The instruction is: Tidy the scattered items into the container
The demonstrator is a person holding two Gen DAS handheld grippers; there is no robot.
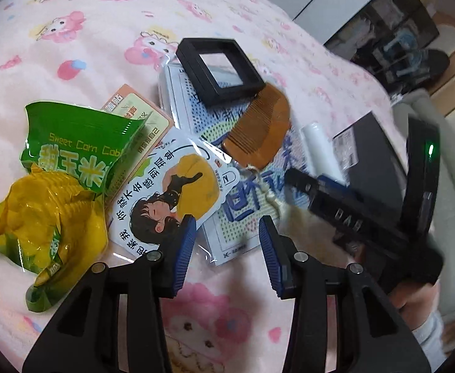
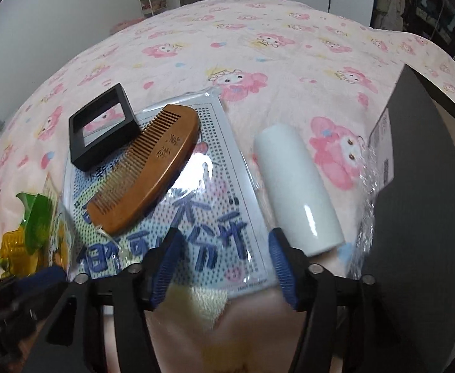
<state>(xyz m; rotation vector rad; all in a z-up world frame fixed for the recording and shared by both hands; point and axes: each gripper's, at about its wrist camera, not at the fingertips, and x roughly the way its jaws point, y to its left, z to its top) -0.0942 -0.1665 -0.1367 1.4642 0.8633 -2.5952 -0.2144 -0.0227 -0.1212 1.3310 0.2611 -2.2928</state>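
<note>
Our right gripper hangs with jaws apart and empty just left of the white tube, whose long axis runs near to far on the bed. Our left gripper, partly open and empty, is farther off.

Both hand-held grippers tilt downward, left hand-held gripper and right hand-held gripper parted, gripping nothing.

Sheet: partly under comb and frame; near edge behind jaws.
Corn bag: mostly cut off in the right view.
Dark box: runs past the frame edge.
Right gripper: blurred in the left view.
</note>
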